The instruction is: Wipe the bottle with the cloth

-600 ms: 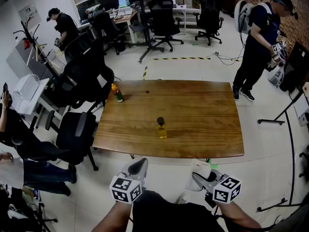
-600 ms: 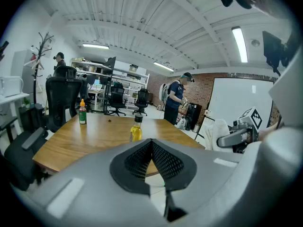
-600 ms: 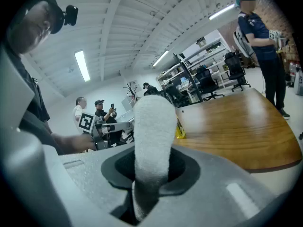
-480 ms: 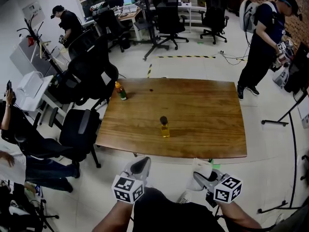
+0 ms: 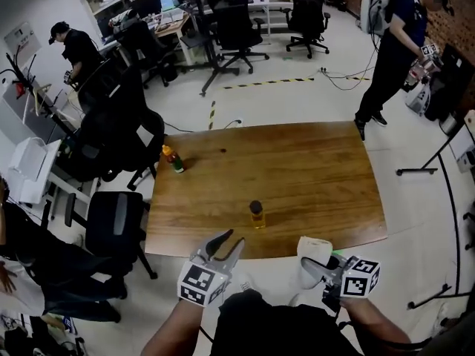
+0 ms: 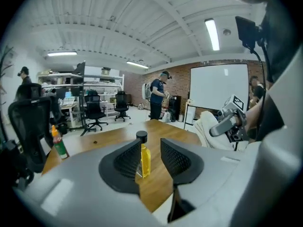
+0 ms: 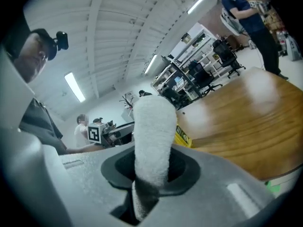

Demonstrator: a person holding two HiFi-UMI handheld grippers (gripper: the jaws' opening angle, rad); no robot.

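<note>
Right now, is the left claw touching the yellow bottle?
Apart. Head view: the left claw hangs short of the yellow bottle, with bare table showing between them.

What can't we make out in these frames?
Right gripper view: the yellow black-capped plastic bottle is mostly hidden behind the white fluffy cloth.
Head view: that bottle's label print is too small to read.
Head view: the green orange-capped bottle is too small to tell its contents.
</note>
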